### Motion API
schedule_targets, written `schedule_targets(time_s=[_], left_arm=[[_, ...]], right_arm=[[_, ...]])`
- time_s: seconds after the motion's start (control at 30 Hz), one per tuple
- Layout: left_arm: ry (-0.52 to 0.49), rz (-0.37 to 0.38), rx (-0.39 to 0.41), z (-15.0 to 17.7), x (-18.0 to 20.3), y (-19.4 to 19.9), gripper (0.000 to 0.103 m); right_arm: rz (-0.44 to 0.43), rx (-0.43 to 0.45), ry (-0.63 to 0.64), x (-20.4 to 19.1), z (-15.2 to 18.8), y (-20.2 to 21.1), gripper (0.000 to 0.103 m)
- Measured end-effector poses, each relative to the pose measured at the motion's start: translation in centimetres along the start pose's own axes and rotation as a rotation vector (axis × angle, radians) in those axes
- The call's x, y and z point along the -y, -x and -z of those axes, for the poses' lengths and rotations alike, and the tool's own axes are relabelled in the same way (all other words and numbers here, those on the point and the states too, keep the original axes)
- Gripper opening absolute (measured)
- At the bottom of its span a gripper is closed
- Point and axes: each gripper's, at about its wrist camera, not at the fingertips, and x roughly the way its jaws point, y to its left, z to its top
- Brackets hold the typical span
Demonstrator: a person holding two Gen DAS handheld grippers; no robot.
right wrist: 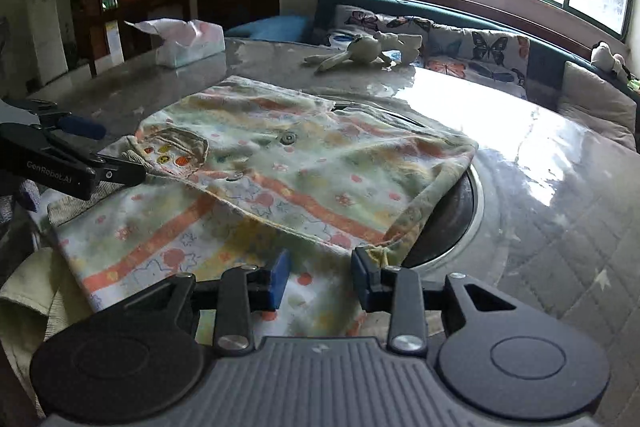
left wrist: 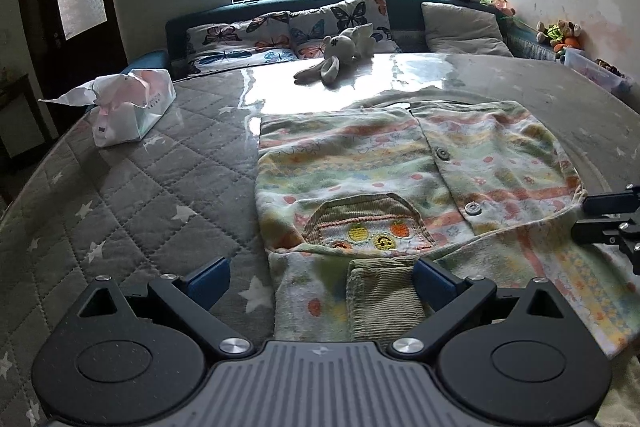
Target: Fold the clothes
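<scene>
A patterned child's garment [left wrist: 400,179] lies spread on the tabletop [left wrist: 160,163], partly folded: its upper layer, with two snap buttons and a corduroy pocket [left wrist: 366,223], is doubled over a lower layer that reaches the near edge.

From the left wrist view, the left gripper [left wrist: 320,281] has its blue-padded fingers wide apart, straddling a ribbed corduroy cuff [left wrist: 380,303] at the garment's near end without pinching it. The right gripper shows only as a dark tip at this view's right border, beside the fold's corner.

The right wrist view adds what the other hides: a round metal-rimmed recess [right wrist: 460,203] in the tabletop, half covered by the garment's right side. Here the right gripper [right wrist: 320,277] is also spread open, its right finger just beside the folded corner (whether it touches the cloth is unclear).

A tissue pack [left wrist: 128,107] sits toward the far left edge, and a plush rabbit [left wrist: 340,55] lies at the far edge, in front of butterfly-print cushions [left wrist: 280,35].
</scene>
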Motion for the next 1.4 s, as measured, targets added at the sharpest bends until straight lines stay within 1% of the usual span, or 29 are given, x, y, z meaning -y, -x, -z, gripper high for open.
schedule_targets(time_s=[0.13, 0.27, 0.47, 0.57, 0.63, 0.7, 0.87, 0.97, 1.07, 1.1, 1.17, 1.23, 1.27, 1.33, 1.4], left_arm=[[-0.005, 0.022, 0.015, 0.0, 0.1, 1.1, 0.099], [-0.034, 0.048, 0.033, 0.6, 0.8, 2.9, 0.099], [-0.098, 0.033, 0.040, 2.2, 1.7, 4.2, 0.099], [-0.101, 0.025, 0.012, 3.2, 1.6, 4.0, 0.099], [-0.102, 0.015, 0.002, 3.8, 1.4, 4.0, 0.099], [-0.110, 0.014, 0.007, 4.1, 1.3, 4.5, 0.099], [-0.132, 0.013, 0.021, 4.9, 0.9, 5.9, 0.099], [-0.152, 0.013, 0.031, 5.4, 0.7, 6.8, 0.099], [-0.239, 0.031, 0.060, 6.5, 0.9, 8.4, 0.098], [-0.277, 0.042, 0.072, 6.9, 1.1, 8.9, 0.098], [-0.372, 0.069, 0.101, 7.9, 1.7, 9.9, 0.095], [-0.463, 0.090, 0.123, 8.9, 2.6, 10.2, 0.089], [-0.499, 0.104, 0.132, 9.3, 3.0, 10.3, 0.084], [-0.561, 0.131, 0.161, 10.1, 4.0, 10.4, 0.079], [-0.598, 0.170, 0.189, 10.3, 4.7, 10.5, 0.077]], right_arm=[[-0.008, -0.002, -0.001, 0.0, 0.3, 0.9, 0.034], [-0.045, -0.004, 0.031, -0.8, 1.1, 2.9, 0.035], [-0.069, -0.015, 0.058, -2.0, 3.0, 5.1, 0.035], [-0.060, -0.042, 0.051, -2.2, 4.3, 5.4, 0.035], [-0.041, -0.038, 0.068, -2.4, 4.9, 5.7, 0.035], [-0.032, -0.038, 0.071, -2.4, 4.9, 6.2, 0.035], [-0.040, 0.005, 0.063, -2.7, 4.3, 6.7, 0.035], [-0.037, -0.030, 0.068, -2.9, 4.9, 5.6, 0.035], [-0.037, -0.020, 0.081, -3.0, 4.8, 6.1, 0.036], [-0.038, -0.015, 0.087, -3.1, 4.7, 6.4, 0.042], [-0.040, -0.004, 0.100, -3.2, 4.5, 7.0, 0.046], [-0.046, -0.002, 0.120, -3.5, 4.5, 7.1, 0.046], [-0.049, -0.004, 0.128, -3.7, 4.5, 7.1, 0.047], [-0.059, -0.012, 0.145, -4.1, 4.6, 7.1, 0.048], [-0.063, -0.016, 0.157, -4.3, 4.6, 7.2, 0.049]])
